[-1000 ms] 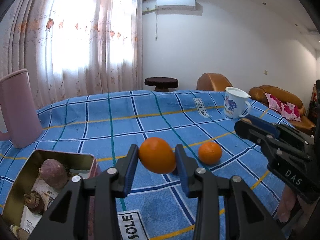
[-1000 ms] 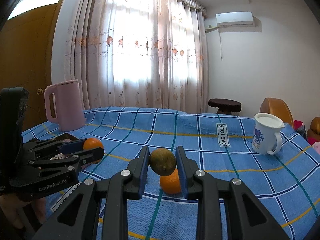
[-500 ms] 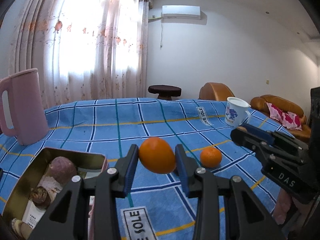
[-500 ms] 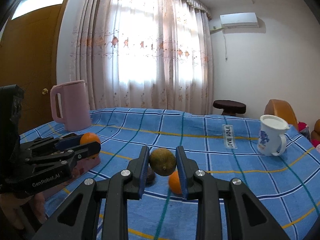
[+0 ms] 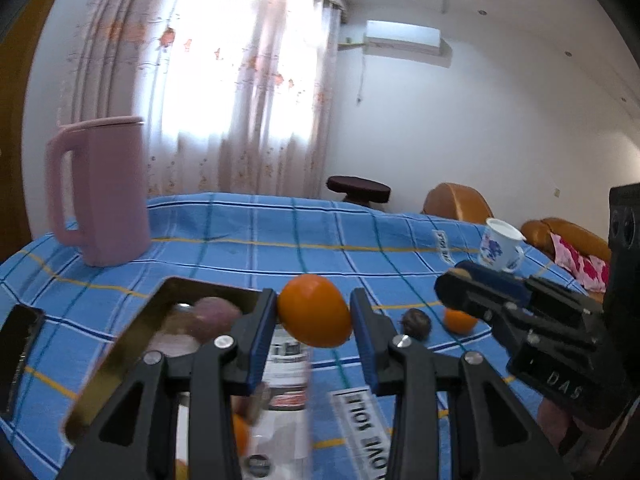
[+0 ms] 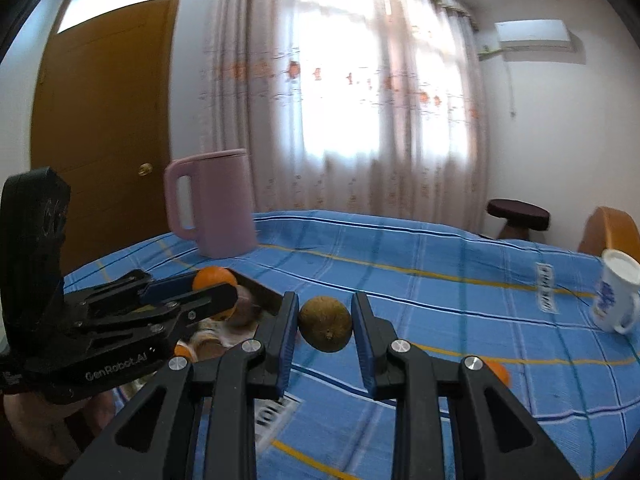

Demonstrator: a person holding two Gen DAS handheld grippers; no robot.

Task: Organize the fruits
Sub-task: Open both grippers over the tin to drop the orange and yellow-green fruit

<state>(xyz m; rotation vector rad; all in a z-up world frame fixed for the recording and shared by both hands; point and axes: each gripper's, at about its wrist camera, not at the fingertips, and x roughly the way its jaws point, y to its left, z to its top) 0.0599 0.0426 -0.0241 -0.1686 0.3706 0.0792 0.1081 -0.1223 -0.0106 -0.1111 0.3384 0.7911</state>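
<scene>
We hold an orange (image 5: pixel 314 310) clamped in the left gripper (image 5: pixel 314 316), its blue pads pressing both sides of the fruit. The right gripper (image 6: pixel 325 322) is closed on a brown-green fruit (image 6: pixel 326 323), held clear of the cloth.

Just under and to the left of the left gripper lies an open tin (image 5: pixel 120 344), gold inside. In it we see a purplish fruit (image 5: pixel 216 314), some packets and a bit of orange at the near end; the rest is blurred. From the right camera the left gripper stands in front of the tin and hides most of it. A dark flat thing sits at the tin's near left, too cut off to name.

To the right of the held orange a small dark fruit (image 5: pixel 417 322) and a small orange (image 5: pixel 459 320) lie on the cloth, near each other but apart. The right gripper's body partly covers the small orange in the left view.

The table is covered with a blue checked cloth (image 6: pixel 440 280) with printed white labels. Farther left stands a pink jug (image 5: pixel 100 192), upright, handle to the left. At the far right a white mug (image 6: pixel 616 296) with a blue print stands near the edge.

Beyond the table we see a dark round stool (image 5: pixel 358 189), brown leather seats (image 5: pixel 456 202) with a pink cushion, sheer flowered curtains (image 6: pixel 360 92) over a bright window, a wooden door (image 6: pixel 104 120) at left and an air conditioner (image 5: pixel 402 37) high on the white wall.
</scene>
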